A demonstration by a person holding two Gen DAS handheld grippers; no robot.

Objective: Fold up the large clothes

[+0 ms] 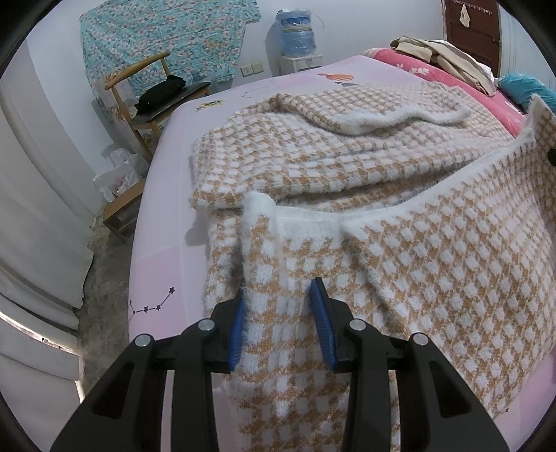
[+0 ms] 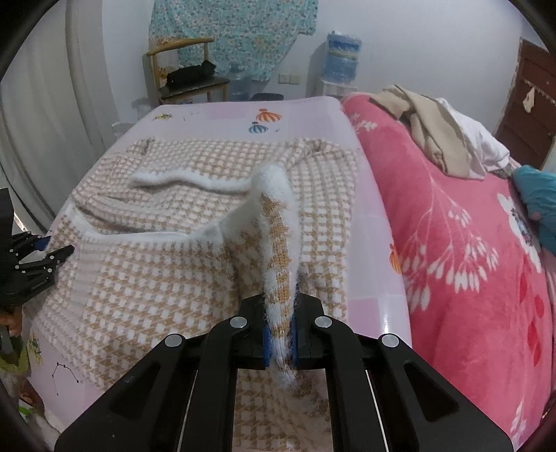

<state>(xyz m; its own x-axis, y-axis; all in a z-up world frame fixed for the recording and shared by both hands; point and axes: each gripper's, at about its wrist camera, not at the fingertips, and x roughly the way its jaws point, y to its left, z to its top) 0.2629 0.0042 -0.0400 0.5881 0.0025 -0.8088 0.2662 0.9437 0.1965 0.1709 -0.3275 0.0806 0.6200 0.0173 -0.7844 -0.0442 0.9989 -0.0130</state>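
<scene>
Midway, sweater [image 1: 347, 167] partly folded on the pink bed [image 1: 163, 222], hem fold to go
Left wrist view: left gripper [image 1: 279, 323] holds a thick bunch of the near hem between part-open blue pads. Right wrist view: right gripper [image 2: 279, 342] clenched tight on the white fuzzy edge [image 2: 274, 215], lifting it off the spread body

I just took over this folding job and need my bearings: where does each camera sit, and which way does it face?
Left wrist: rides on the left gripper, looking down across the fuzzy tan-and-white checked knit garment on the pale pink bedsheet; fabric lies between its blue pads.
Right wrist: rides on the right gripper, shut on the garment's white fuzzy edge; the left gripper shows at far left.
Shared: garment, wooden chair, blue water jug, pink floral blanket.
</scene>
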